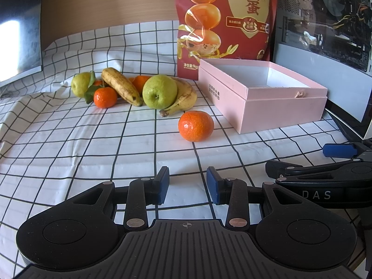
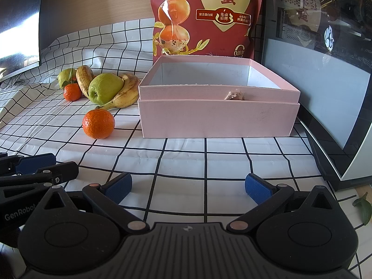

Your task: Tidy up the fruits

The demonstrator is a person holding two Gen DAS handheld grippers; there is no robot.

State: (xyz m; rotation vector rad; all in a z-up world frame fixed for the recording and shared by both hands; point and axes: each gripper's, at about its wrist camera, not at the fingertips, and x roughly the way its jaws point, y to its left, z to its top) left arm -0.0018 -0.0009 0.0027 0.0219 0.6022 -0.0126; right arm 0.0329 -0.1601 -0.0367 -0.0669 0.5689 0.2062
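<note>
A pile of fruit lies on the checked cloth: a green pear (image 1: 159, 91), two spotted bananas (image 1: 121, 86), a small yellow-green pear (image 1: 80, 84) and tangerines (image 1: 105, 97). One tangerine (image 1: 196, 126) lies apart, near the open pink box (image 1: 262, 93). The box (image 2: 216, 118) looks empty inside and the lone tangerine (image 2: 98, 123) sits left of it. My left gripper (image 1: 187, 184) is open and empty, low over the cloth in front of the lone tangerine. My right gripper (image 2: 187, 187) is wide open and empty, in front of the box.
A tall red snack bag (image 1: 223, 23) stands behind the box. A computer case with a glass side (image 2: 325, 69) stands at the right. A dark monitor (image 1: 18, 28) is at the left. A green leaf (image 2: 362, 207) lies on the bare desk at the right.
</note>
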